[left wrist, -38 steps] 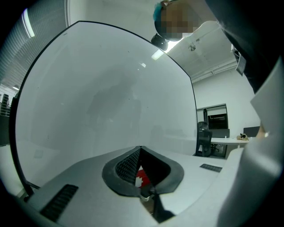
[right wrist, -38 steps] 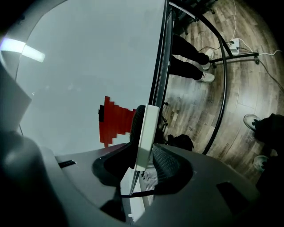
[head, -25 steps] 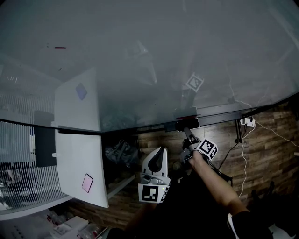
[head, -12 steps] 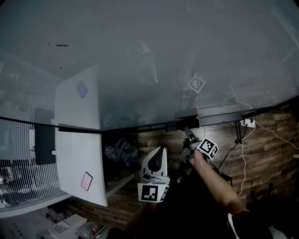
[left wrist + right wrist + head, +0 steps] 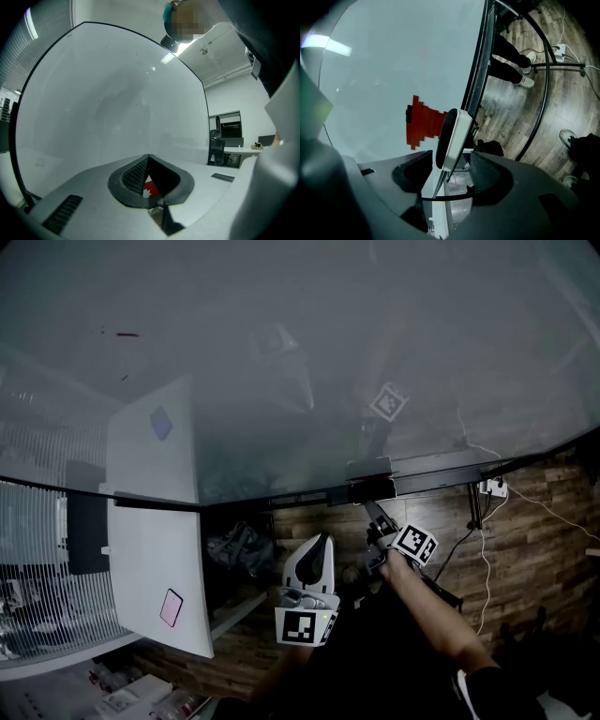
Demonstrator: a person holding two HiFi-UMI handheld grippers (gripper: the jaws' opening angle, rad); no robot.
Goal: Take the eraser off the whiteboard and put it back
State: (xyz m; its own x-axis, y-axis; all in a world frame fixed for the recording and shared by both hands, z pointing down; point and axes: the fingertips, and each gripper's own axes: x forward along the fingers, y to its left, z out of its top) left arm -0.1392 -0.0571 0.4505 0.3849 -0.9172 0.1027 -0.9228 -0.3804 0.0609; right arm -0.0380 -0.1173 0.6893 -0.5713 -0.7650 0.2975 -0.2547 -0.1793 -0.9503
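The eraser (image 5: 372,487) sits at the lower edge of the whiteboard (image 5: 281,352), against the rail that runs along its bottom. In the right gripper view the eraser (image 5: 452,138) shows a white back and a dark felt face turned to the whiteboard (image 5: 393,70), and it stands upright between the two jaws. The right gripper (image 5: 452,155) has its jaws parted just to the eraser's width, one closing on each face, so it pinches the eraser at its lower part. A blocky red patch (image 5: 421,123) lies on the board just beside it.

From the head view the right gripper (image 5: 375,514) reaches up to the rail, its marker cube (image 5: 414,542) printed with black-and-white squares. No writing can be read; a short red mark (image 5: 123,335) high on the board is too small to make out.

The left gripper (image 5: 327,540) hangs lower, well apart from the board's rail. In its own view the left gripper (image 5: 148,158) has its jaws pressed together at the tips with nothing held, facing the whiteboard (image 5: 108,103). Below lies a wooden floor (image 5: 534,549).
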